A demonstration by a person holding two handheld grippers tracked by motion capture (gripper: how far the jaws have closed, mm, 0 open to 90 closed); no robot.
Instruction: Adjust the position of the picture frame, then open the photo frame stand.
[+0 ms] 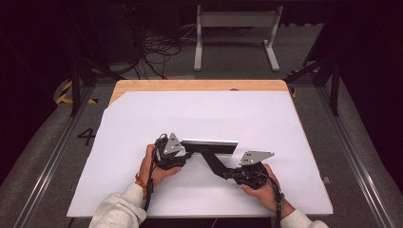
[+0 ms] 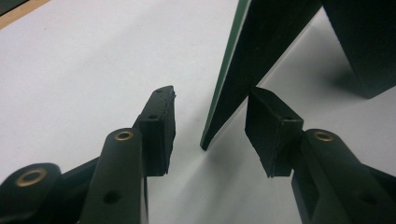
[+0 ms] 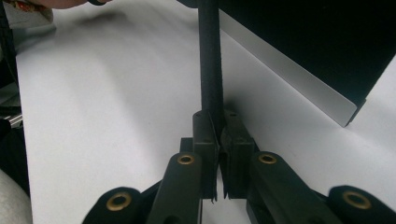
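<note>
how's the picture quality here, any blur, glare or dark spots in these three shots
High view: soft and grainy, the white table top bright, the room around it nearly black. Left gripper view: the open left gripper is sharp, the dark panel throws a soft shadow. Right gripper view: the right gripper, shut on a black strap, is slightly soft; the panel face is featureless black.

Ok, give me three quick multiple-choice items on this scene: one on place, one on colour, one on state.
1. Where is the black panel?
A. between the left tool and the right tool
B. on the floor
C. at the table's far edge

2. What colour is the sheet on the table?
A. white
B. red
C. blue

3. The right tool is:
A. wide open
B. shut on the black bar
C. lying loose, unheld

Answers:
1. A, the high view shows the panel between the tools.
2. A, the sheet is plain white.
3. B, its jaws pinch the bar.
</note>
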